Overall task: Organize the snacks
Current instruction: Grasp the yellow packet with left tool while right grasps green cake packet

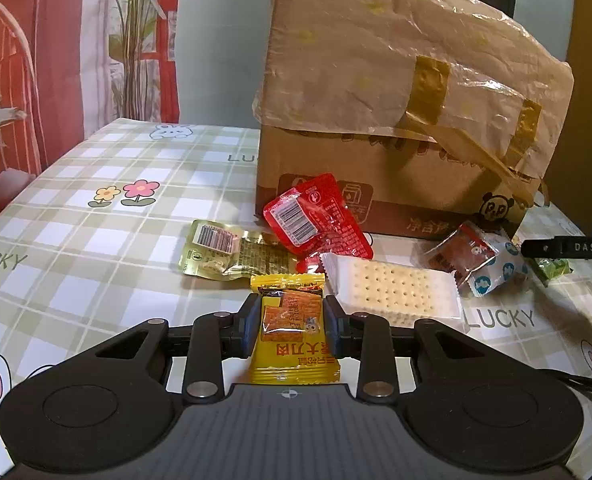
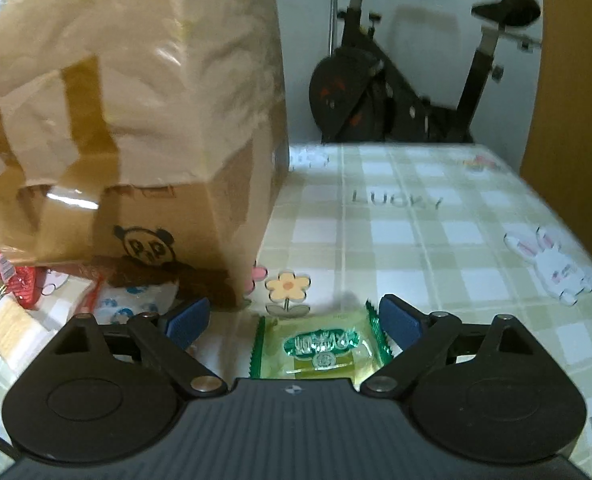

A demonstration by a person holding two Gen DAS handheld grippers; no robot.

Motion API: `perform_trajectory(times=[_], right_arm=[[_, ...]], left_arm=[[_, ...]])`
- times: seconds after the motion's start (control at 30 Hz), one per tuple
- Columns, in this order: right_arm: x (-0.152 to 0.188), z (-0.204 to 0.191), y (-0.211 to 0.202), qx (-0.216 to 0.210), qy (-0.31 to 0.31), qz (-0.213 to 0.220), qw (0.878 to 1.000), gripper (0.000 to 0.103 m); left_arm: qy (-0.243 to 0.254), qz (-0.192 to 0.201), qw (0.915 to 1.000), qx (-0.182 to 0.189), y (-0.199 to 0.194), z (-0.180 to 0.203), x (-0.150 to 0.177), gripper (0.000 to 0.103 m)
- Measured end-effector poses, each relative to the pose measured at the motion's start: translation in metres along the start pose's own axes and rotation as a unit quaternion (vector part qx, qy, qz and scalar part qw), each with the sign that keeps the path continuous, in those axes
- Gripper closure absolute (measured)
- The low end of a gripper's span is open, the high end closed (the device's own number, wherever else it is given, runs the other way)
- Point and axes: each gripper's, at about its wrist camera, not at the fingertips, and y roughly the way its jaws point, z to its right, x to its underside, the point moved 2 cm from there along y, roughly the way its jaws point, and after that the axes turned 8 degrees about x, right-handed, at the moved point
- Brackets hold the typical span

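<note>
My left gripper (image 1: 291,320) is shut on a yellow snack packet (image 1: 291,340), its blue pads pressing both sides. Beyond it lie a white cracker pack (image 1: 396,292), a red packet (image 1: 320,220), a gold-green packet (image 1: 231,254) and a clear packet with a blue-dotted one (image 1: 476,264). A cardboard box (image 1: 396,184) wrapped in crinkled plastic stands behind them. My right gripper (image 2: 293,320) is open, its pads wide on either side of a green-edged snack packet (image 2: 320,350) lying flat on the cloth, not touching it. The same box (image 2: 155,220) rises at its left.
A checked tablecloth (image 1: 95,220) with rabbits, flowers and "LUCKY" print covers the table. The right gripper's black finger (image 1: 564,247) pokes in at the left wrist view's right edge. An exercise bike (image 2: 396,92) stands past the table's far edge, and a plant by red-patterned fabric (image 1: 131,40) is at the left.
</note>
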Motion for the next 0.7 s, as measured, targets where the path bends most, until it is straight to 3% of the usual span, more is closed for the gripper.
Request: perform_trajectory(times=[0.53, 0.6, 0.7], right_arm=[[0.023, -0.021, -0.039, -0.058, 0.026, -0.044, 0.997, 0.009], [0.023, -0.025, -0.042, -0.068, 0.010, -0.045, 0.997, 0.010], [0.022, -0.031, -0.047, -0.047, -0.061, -0.025, 0.997, 0.010]], left_arm=[[-0.011, 0.019, 0.9996, 0.015, -0.007, -0.003, -0.002, 0.068], [-0.012, 0.021, 0.9996, 0.017, -0.008, -0.005, -0.002, 0.068], [-0.016, 0.021, 0.9995, 0.019, -0.007, -0.006, -0.002, 0.068]])
